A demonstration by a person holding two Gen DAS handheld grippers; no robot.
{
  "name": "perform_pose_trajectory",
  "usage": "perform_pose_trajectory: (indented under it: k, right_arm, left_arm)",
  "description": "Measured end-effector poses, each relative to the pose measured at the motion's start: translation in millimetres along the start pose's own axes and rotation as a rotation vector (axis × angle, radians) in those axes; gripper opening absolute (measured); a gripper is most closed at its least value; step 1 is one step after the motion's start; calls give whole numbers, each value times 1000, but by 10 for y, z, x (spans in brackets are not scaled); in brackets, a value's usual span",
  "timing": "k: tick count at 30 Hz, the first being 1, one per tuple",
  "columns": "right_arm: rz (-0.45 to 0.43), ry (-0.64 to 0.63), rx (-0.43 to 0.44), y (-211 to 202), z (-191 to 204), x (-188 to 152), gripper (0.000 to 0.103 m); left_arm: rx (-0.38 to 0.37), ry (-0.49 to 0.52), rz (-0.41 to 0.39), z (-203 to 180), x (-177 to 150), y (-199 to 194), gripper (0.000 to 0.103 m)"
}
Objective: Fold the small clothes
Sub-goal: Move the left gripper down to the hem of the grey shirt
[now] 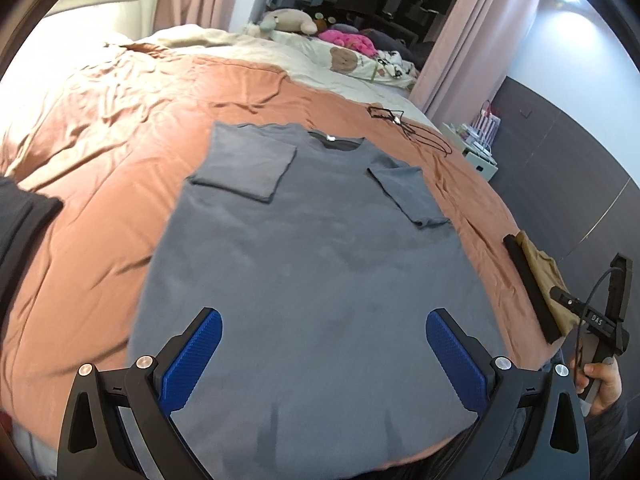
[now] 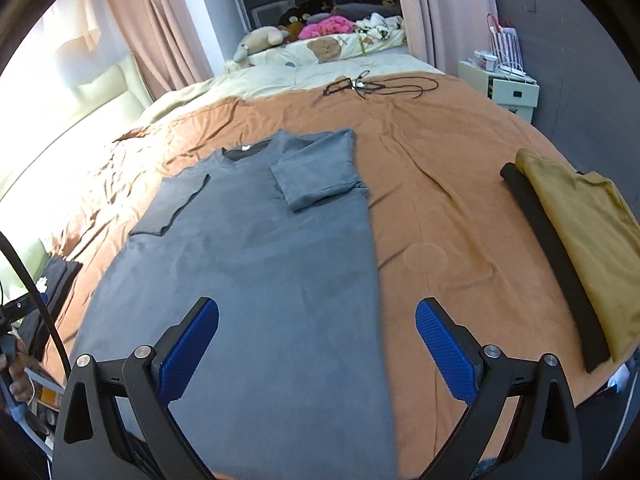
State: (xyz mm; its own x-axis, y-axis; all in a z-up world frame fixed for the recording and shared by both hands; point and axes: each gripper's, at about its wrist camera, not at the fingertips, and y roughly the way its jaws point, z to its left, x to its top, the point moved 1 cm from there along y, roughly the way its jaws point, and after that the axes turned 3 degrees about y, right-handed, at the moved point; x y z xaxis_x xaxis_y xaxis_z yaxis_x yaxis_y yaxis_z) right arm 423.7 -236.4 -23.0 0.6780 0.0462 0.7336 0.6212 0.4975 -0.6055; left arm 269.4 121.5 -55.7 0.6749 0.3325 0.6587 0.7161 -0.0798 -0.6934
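**A:** While both tools hang over the near edge of the bed, what lies under them?

**B:** Nearest is the left gripper, jaws spread wide with nothing between its ribbed blue pads. The right gripper is just as wide and empty. Under both lies the grey T-shirt, a soft, matte knit spread flat with its hem towards the cameras and both short sleeves folded inward onto the chest.

**A:** And the surface?

**B:** A rust-orange bedspread, smooth by the shirt, heavily creased on the left side in the left wrist view. At its right edge sits a folded mustard garment with a folded black garment touching its near side. The person's right hand grips the other tool's handle there.

**A:** Further back?

**B:** A thin black cord lies tangled beyond the collar. Past it come cream bedding, a bear-print pillow and a pink plush toy. Pink curtains hang either side, and a white bedside cabinet stands against the dark grey wall.
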Motion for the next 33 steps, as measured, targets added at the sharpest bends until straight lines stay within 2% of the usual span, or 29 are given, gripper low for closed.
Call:
perform_pose_trajectory:
  k: [10,23,29,33]
  right_arm:
    - [-83,-3,86,-628,-87,-570,99]
    - [-145,89,99,-999,-420,-1241,99]
    - [-120,91,115,-981,-478,-1457,99]
    - [-121,75,107,-1003,-448,-1574,99]
  left_arm:
    - [2,-20,-38,255,-577,-462,102]
    - [21,-171,-82,931,-1197,-858,101]
    - [5,-284,-96,1238,-1392,-855,92]
    - [6,-316,-91,1306,-1480,-775,86]
